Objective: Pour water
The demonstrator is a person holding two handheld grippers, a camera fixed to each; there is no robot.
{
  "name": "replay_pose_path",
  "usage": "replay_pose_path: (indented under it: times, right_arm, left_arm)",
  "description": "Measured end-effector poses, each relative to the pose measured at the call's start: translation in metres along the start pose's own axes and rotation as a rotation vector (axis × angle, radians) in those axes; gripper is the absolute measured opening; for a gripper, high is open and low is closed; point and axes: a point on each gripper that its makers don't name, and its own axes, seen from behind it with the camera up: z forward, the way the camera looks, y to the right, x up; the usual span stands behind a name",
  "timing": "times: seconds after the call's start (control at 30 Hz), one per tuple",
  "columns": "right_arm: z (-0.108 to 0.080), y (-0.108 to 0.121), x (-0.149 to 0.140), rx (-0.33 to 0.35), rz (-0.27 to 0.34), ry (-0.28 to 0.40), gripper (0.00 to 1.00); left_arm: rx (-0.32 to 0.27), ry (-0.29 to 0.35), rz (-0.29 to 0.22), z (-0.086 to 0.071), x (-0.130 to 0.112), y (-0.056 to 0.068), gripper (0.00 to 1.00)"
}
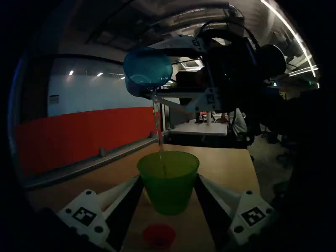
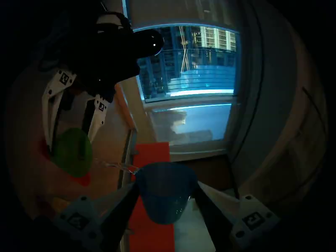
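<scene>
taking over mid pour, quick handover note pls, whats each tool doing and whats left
Left tool: shut on the translucent green plastic cup, which is upright over the wooden table.
Right tool: shut on the translucent blue plastic cup, tipped above the green one.
Done: the pour is under way. A thin stream of water falls into the green cup.
Left: judge the fill (the level can't be read here), then tip the blue cup back upright.
Note: a small red cup sits on the table just in front of the left tool.
</scene>
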Motion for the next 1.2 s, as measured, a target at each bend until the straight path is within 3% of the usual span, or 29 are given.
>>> replay_pose_path:
  times: [1.2]
  right_arm:
    - [0.0,0.003,0.017,-0.036,-0.153,0.001,0.89]
  left_arm:
    - [0.007,0.002,-0.003,0.0,0.001,-0.004,0.82]
